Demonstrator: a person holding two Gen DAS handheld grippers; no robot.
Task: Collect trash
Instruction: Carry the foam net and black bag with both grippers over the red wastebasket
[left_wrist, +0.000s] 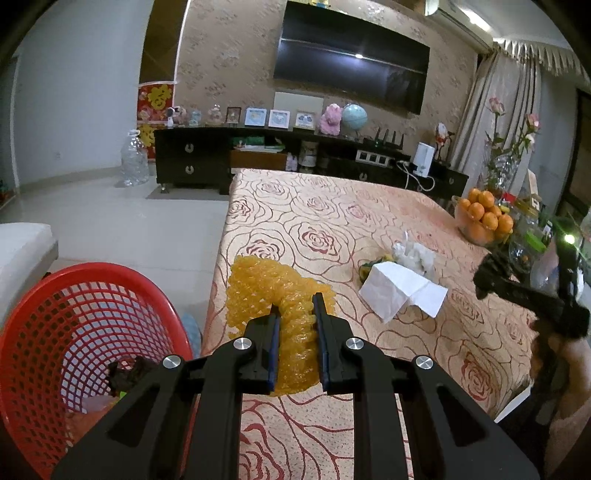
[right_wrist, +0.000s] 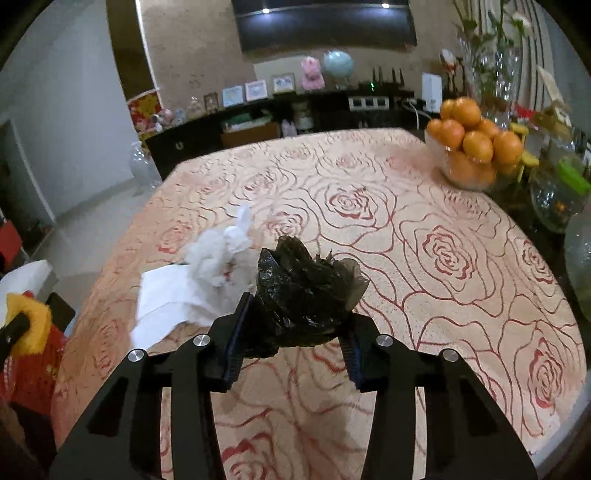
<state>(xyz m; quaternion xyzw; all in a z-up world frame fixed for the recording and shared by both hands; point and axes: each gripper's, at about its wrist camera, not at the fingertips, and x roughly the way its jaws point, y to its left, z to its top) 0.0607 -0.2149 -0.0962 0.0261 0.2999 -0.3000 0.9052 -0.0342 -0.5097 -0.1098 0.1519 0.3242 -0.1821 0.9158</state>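
Note:
My left gripper (left_wrist: 296, 306) is shut on a yellow foam net (left_wrist: 273, 291), held at the table's left edge beside a red mesh basket (left_wrist: 74, 332). The basket holds some dark and pale scraps. My right gripper (right_wrist: 295, 314) is shut on a crumpled black plastic bag (right_wrist: 306, 288), lifted a little above the rose-patterned tablecloth (right_wrist: 424, 258). On the cloth lie a white tissue (left_wrist: 402, 291) and a crumpled white plastic wad (left_wrist: 413, 254), with a small yellow-green scrap (left_wrist: 367, 267) beside them. The same tissue (right_wrist: 166, 295) and wad (right_wrist: 218, 254) lie just left of the black bag.
A glass bowl of oranges (right_wrist: 472, 147) stands at the table's far right, with glass jars and vases (right_wrist: 554, 199) behind it. A dark sideboard (left_wrist: 192, 162) with frames and a globe lines the far wall. A large water bottle (left_wrist: 135, 158) stands on the floor.

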